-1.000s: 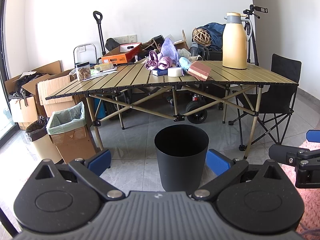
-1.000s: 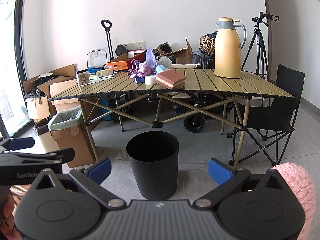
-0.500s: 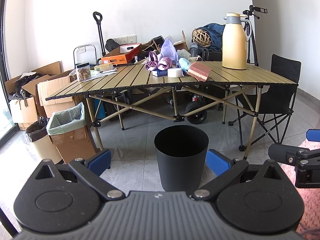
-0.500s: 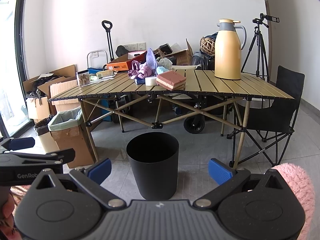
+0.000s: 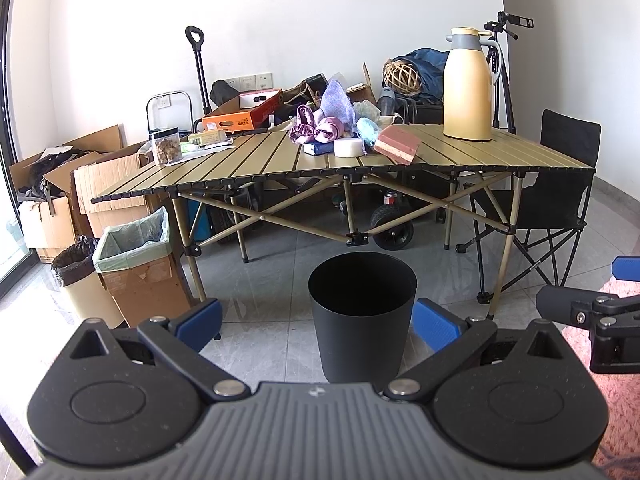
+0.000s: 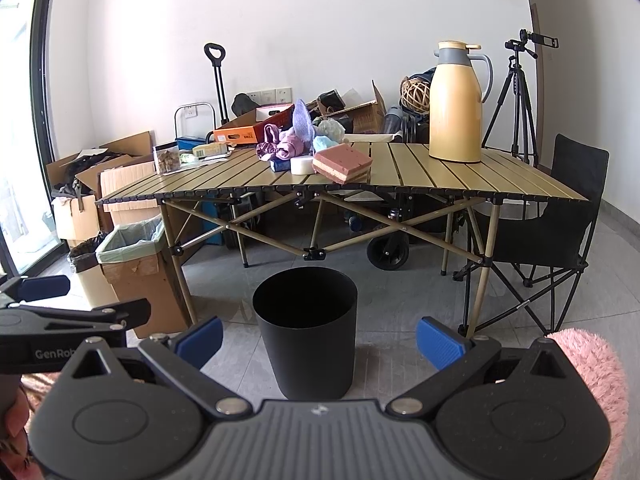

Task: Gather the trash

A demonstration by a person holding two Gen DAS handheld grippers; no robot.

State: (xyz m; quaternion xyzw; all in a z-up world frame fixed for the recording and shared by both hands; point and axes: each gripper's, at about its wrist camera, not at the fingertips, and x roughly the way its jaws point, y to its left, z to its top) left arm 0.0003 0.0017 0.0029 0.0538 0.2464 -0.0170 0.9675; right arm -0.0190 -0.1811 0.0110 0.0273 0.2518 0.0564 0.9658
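Both claws are up near me and spread wide with nothing in them: left gripper (image 5: 316, 322) and right gripper (image 6: 319, 338), blue pads well apart. Each one frames the black bin (image 5: 362, 314) standing on the tile floor just ahead, upright, mouth open to the ceiling. From here I can't see anything inside it.

Past the bin is the slatted table (image 5: 500, 156), and the stuff I'd call trash is bunched near the middle: purple crumpled wrappers (image 5: 316, 128), a white tape roll (image 5: 347, 147), and a pink sponge block (image 5: 398, 145) sitting near the front edge.

My guess on handling: the wrappers are light, soft and crinkly, so pinch a bunched fold from the top and they'll squash down fine. The roll lies flat, axis vertical; it looks stiff, so grab it across the rim. The sponge is light and squishy. Its long axis runs diagonally, near corner pointing toward the bin side, and in the right view it looks propped up at a tilt. I'd close across the short width.

Further back there's a yellow jug (image 5: 467, 84), which isn't trash, I reckon, and is probably heavy. Leave it.
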